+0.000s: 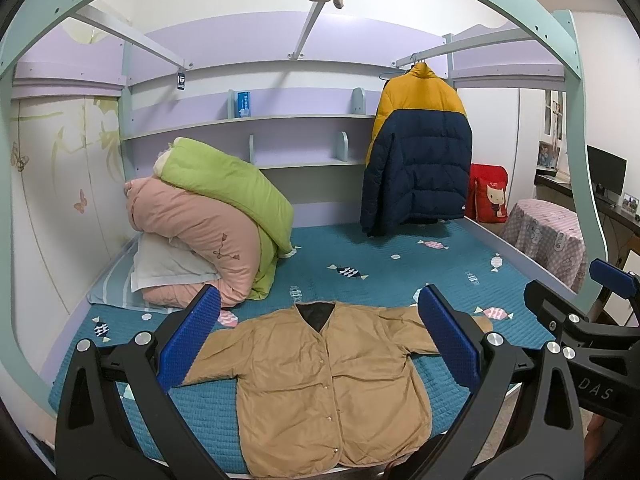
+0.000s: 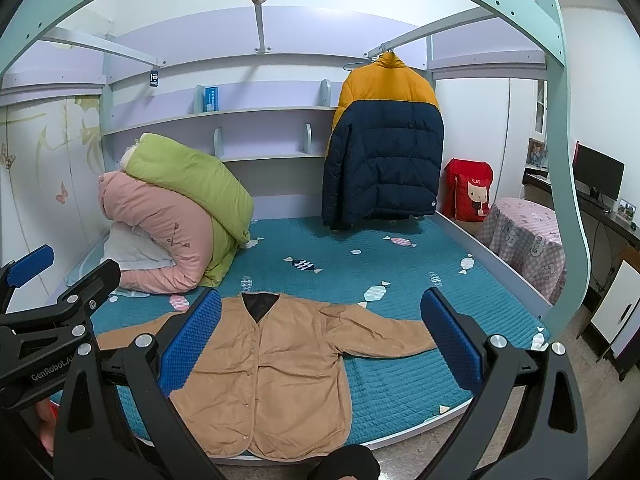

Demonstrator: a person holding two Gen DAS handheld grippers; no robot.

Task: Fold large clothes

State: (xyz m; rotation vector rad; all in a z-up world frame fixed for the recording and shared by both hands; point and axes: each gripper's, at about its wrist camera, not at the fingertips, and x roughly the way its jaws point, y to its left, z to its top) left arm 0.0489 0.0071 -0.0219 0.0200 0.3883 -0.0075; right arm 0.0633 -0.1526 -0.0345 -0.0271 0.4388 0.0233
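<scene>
Below and ahead of both grippers, the tan jacket (image 1: 320, 384) lies flat and buttoned on the bed (image 1: 400, 276), collar away, hem at the near edge, sleeves spread sideways; its long axis runs away from the fingers; the left gripper (image 1: 320, 340) and the right gripper (image 2: 320, 340) both hover with fingers wide, holding nothing; neither looks clearly nearer. The left wrist view centres the body but hides most of the right sleeve; the right wrist view shows that sleeve (image 2: 384, 336) full length, the other sleeve mostly hidden behind its finger.
</scene>
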